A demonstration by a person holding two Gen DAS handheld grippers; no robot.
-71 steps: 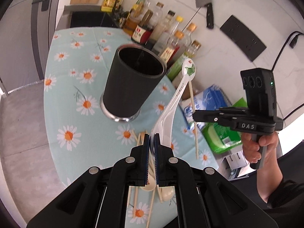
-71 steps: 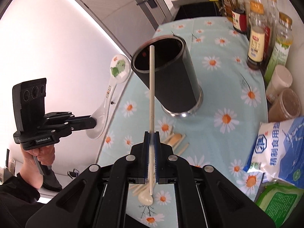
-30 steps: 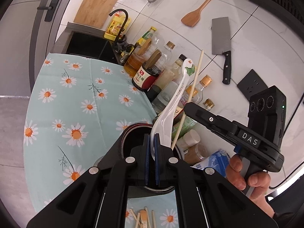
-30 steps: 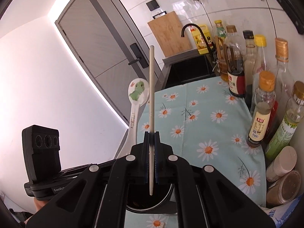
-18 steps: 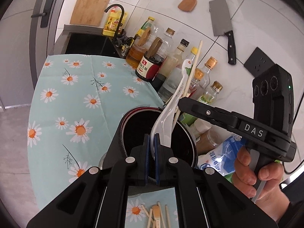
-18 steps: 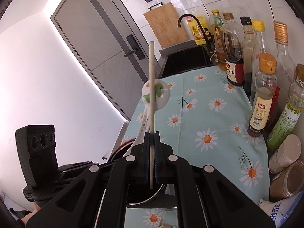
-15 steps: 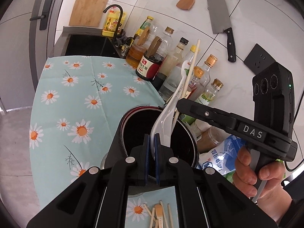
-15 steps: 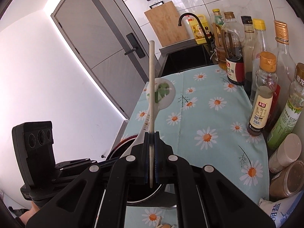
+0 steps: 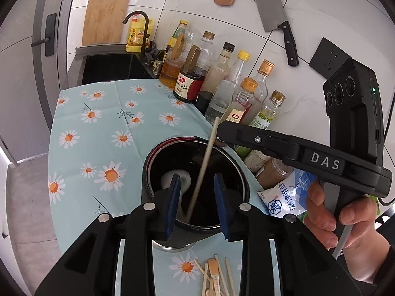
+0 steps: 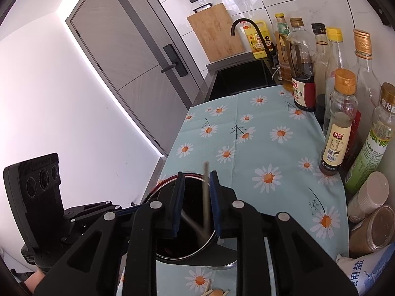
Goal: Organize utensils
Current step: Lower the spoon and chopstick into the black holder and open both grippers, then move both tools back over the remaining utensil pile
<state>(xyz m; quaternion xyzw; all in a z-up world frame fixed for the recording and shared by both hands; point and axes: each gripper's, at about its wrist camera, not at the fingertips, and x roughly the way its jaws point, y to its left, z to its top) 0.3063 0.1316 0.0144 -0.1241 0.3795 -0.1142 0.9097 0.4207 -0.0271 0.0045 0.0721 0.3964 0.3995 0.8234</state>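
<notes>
Both grippers are opening over the black utensil holder [image 9: 195, 185]: left gripper [image 9: 197, 197] releasing a white spoon [image 9: 177, 181], right gripper [image 10: 196, 202] dropping a chopstick [image 9: 201, 170]; neither is clamped now. Next, fetching the loose chopsticks [image 9: 217, 281] lying below

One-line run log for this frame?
left tongs: opening, spoon in holder | right tongs: opening, chopstick dropping in
</notes>
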